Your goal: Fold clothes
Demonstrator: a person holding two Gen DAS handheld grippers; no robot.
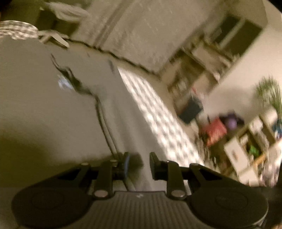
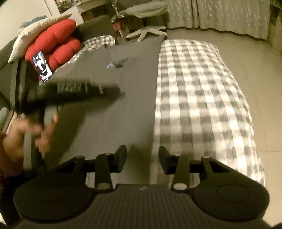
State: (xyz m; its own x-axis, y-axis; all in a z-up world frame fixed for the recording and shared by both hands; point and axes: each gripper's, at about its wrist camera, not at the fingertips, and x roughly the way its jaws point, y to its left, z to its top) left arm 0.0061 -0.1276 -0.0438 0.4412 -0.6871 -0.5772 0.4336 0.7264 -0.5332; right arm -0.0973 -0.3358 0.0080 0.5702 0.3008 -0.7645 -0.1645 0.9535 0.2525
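Note:
A dark grey garment [image 2: 123,109] lies spread flat on a bed with a grey-and-white checked sheet [image 2: 202,98]. A small pale label [image 2: 110,65] shows near its far end. My right gripper [image 2: 142,158] hovers open over the garment's right edge, with nothing between its fingers. In the right wrist view a hand [image 2: 26,133] holds my left gripper [image 2: 112,90], blurred, above the garment's left half. The left wrist view is blurred and tilted. There the left gripper [image 1: 139,163] stands a little open over the grey garment [image 1: 44,109], close to a dark fold line [image 1: 104,126], its gap empty.
Red cushions [image 2: 56,40], a pale pillow [image 2: 33,30] and a lit phone [image 2: 42,66] sit at the bed's far left. An office chair [image 2: 146,10] and curtains [image 2: 220,15] stand beyond. Tiled floor [image 2: 255,58] runs along the bed's right side. Shelves [image 1: 193,70] and a plant [image 1: 269,93] line the wall.

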